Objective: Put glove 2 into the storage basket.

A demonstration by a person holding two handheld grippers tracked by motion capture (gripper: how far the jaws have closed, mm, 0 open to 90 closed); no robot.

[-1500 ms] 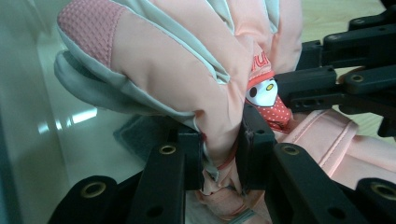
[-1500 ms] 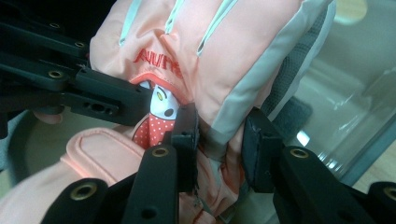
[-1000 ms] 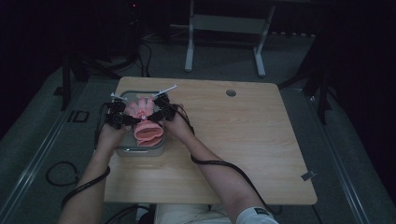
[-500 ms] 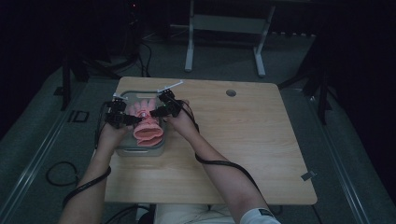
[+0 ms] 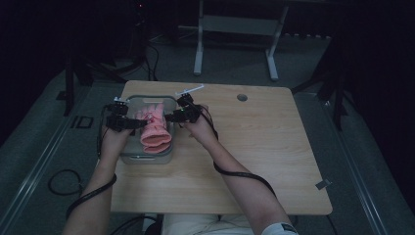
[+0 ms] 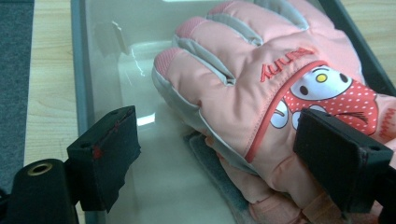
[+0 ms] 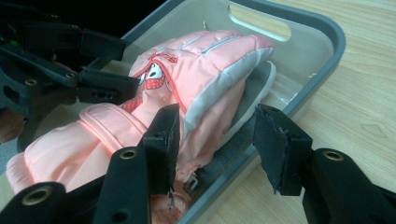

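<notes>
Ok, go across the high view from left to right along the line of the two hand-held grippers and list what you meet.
Left hand-held gripper → pink glove in the grey tray → right hand-held gripper → bare wooden table with a dark round hole towards its far edge.

In the left gripper view the pink glove (image 6: 261, 93) is cut off by the top and right picture edges, its cuff runs out at the bottom, and a second glove (image 6: 238, 189) beneath it shows as a sliver only. In the right gripper view the left jaw of the right tool (image 7: 217, 149) covers part of the glove's side, and the grey tray (image 7: 322, 60) is cut off at the bottom. In the high view the glove's printed figure is too small to make out, and the tray's near wall (image 5: 147, 157) is dim.
</notes>
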